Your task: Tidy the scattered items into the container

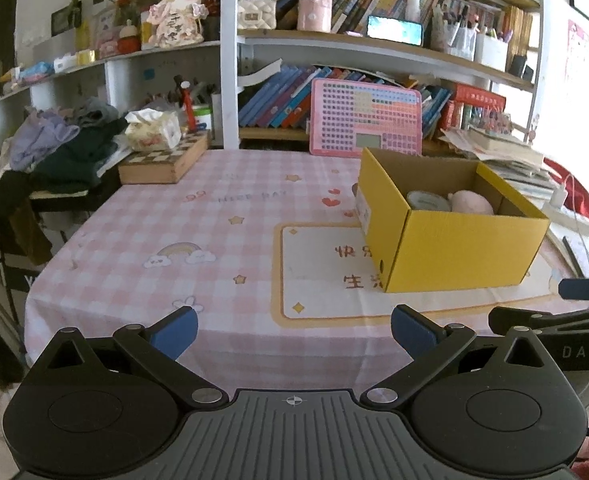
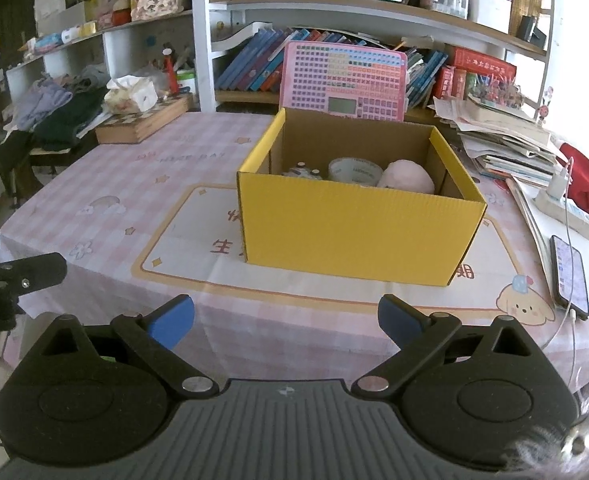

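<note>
A yellow cardboard box (image 2: pixel 354 232) stands open on the pink checked tablecloth (image 2: pixel 134 184). Inside it lie a roll of tape (image 2: pixel 354 170), a pink plush item (image 2: pixel 406 176) and a small patterned item (image 2: pixel 300 170). The box also shows in the left wrist view (image 1: pixel 454 252), with the tape (image 1: pixel 426 200) and the plush (image 1: pixel 472 202) in it. My left gripper (image 1: pixel 294 330) is open and empty, low over the cloth, left of the box. My right gripper (image 2: pixel 286 320) is open and empty, in front of the box.
A pink keyboard-like toy board (image 2: pixel 344 80) leans behind the box. A wooden chess box (image 2: pixel 142 120) with a tissue pack sits at the back left beside a clothes pile. Papers, a power strip and a phone (image 2: pixel 570 276) lie on the right. Bookshelves stand behind.
</note>
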`<state>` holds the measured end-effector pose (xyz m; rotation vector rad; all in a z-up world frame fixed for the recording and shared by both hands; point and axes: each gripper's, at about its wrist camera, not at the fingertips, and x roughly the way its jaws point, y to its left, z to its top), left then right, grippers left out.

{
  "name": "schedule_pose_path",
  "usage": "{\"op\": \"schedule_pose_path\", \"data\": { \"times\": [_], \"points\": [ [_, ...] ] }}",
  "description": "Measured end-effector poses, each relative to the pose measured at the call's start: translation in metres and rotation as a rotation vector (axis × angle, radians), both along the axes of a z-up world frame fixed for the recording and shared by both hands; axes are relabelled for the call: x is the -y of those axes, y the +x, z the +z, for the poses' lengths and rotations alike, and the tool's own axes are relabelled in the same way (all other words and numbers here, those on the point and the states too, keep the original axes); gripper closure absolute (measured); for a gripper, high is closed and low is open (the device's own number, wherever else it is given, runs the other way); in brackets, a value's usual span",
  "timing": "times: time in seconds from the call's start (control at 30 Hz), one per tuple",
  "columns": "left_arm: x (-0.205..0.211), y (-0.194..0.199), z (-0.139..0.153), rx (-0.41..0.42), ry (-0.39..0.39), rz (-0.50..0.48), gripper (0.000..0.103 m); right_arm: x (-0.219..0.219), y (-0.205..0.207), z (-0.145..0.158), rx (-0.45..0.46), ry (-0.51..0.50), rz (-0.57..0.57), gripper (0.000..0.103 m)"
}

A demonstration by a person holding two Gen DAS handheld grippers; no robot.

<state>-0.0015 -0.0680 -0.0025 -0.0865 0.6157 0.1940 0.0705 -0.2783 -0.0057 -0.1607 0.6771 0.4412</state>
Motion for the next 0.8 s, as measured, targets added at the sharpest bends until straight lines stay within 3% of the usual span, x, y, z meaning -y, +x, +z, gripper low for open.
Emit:
{"op": "schedule_pose_path", "data": {
  "times": [0.8],
  "points": [
    [-0.003, 0.0047, -0.0031, -0.036, -0.029, -0.003, 0.0, -0.0013, 0.007, -0.0026, -0.043, 0.006, 0.026, 0.004]
  ]
}}
